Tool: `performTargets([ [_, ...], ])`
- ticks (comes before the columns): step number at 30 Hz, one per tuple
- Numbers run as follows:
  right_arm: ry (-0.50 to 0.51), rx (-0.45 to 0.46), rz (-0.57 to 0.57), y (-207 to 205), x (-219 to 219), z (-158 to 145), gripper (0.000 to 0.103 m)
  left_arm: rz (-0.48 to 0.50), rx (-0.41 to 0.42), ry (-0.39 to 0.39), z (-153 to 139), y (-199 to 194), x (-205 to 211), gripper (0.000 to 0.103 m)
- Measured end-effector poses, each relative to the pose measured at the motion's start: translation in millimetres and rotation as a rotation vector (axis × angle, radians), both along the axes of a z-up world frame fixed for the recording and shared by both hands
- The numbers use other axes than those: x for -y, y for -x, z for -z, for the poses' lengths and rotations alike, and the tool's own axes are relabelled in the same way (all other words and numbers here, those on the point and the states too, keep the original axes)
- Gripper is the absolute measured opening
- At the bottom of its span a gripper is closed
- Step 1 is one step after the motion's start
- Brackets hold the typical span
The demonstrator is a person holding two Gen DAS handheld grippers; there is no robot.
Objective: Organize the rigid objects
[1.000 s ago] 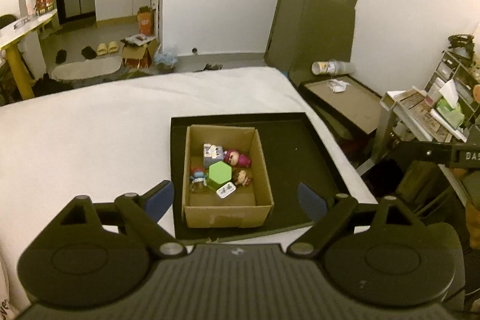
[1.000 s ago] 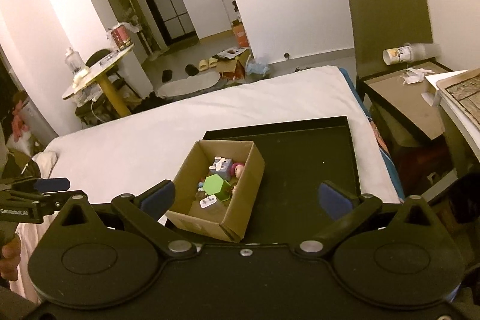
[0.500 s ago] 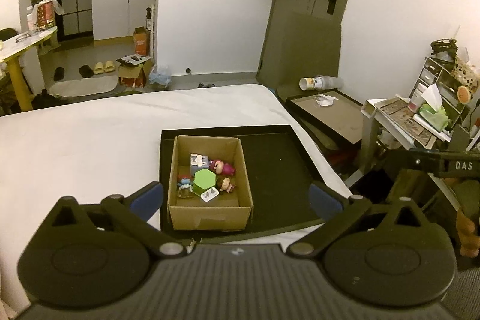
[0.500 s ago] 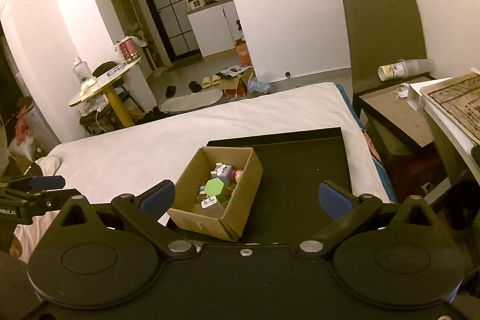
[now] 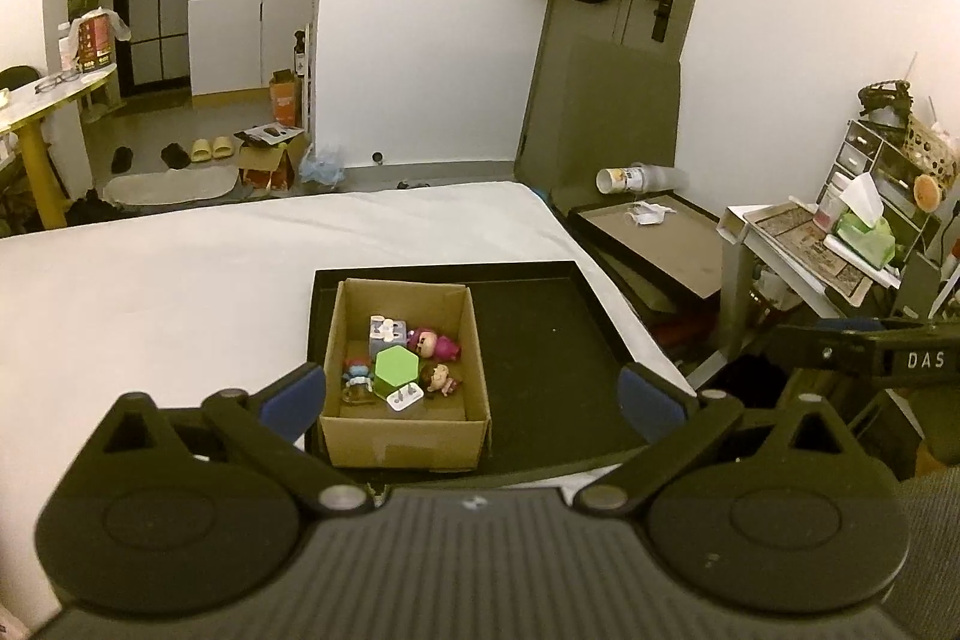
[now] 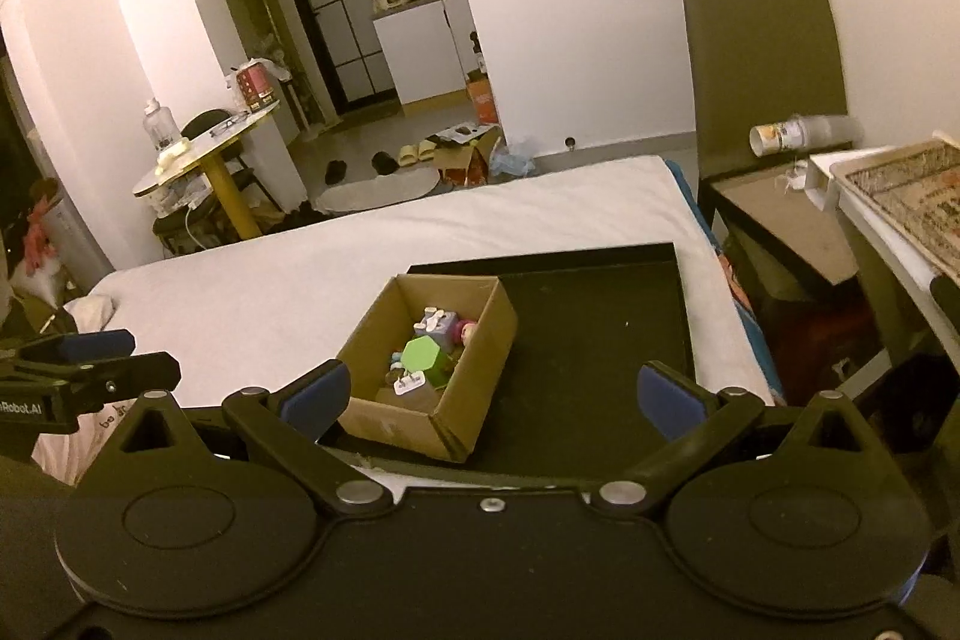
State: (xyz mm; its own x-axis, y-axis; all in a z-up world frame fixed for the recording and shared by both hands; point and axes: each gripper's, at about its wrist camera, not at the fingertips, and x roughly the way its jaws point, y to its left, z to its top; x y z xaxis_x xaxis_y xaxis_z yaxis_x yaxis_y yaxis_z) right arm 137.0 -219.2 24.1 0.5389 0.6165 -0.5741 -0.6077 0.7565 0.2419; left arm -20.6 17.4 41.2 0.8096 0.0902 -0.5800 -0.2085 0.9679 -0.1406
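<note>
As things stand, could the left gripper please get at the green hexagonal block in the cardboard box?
Probably yes: the green hexagonal block lies uncovered in the open-topped cardboard box, and the left gripper, jaws wide open, faces it.

Your left gripper (image 5: 471, 394) is matte black with blue-padded fingers (image 5: 294, 393), silver pivot screws and a ribbed grey housing. Your right gripper (image 6: 491, 393) matches it, smooth-bodied, with white "DAS" lettering on its side.

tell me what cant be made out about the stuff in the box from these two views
- Left wrist view: the small figures around the green hexagonal block are too small to identify.
- Right wrist view: the cardboard box near wall hides the pink figure almost entirely.
- Both views: the box floor under the pile is covered.
</note>
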Motion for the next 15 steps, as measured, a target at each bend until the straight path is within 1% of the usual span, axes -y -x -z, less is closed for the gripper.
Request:
performTargets([
  [5,0.032,-0.018,-0.003,3.6,-0.8,1.8,0.103,0.001,-0.019,-0.001,3.8,-3.3,4.7,0.103],
  [12,0.053,-0.003,-0.039,14.3,-7.8,-0.8,0.103,0.027,-0.025,-0.009,7.3,1.1,10.6,0.103],
  [15,0.058,-0.003,-0.054,18.7,-9.9,-0.9,0.103,0.018,-0.025,0.000,9.2,4.0,10.1,0.103],
])
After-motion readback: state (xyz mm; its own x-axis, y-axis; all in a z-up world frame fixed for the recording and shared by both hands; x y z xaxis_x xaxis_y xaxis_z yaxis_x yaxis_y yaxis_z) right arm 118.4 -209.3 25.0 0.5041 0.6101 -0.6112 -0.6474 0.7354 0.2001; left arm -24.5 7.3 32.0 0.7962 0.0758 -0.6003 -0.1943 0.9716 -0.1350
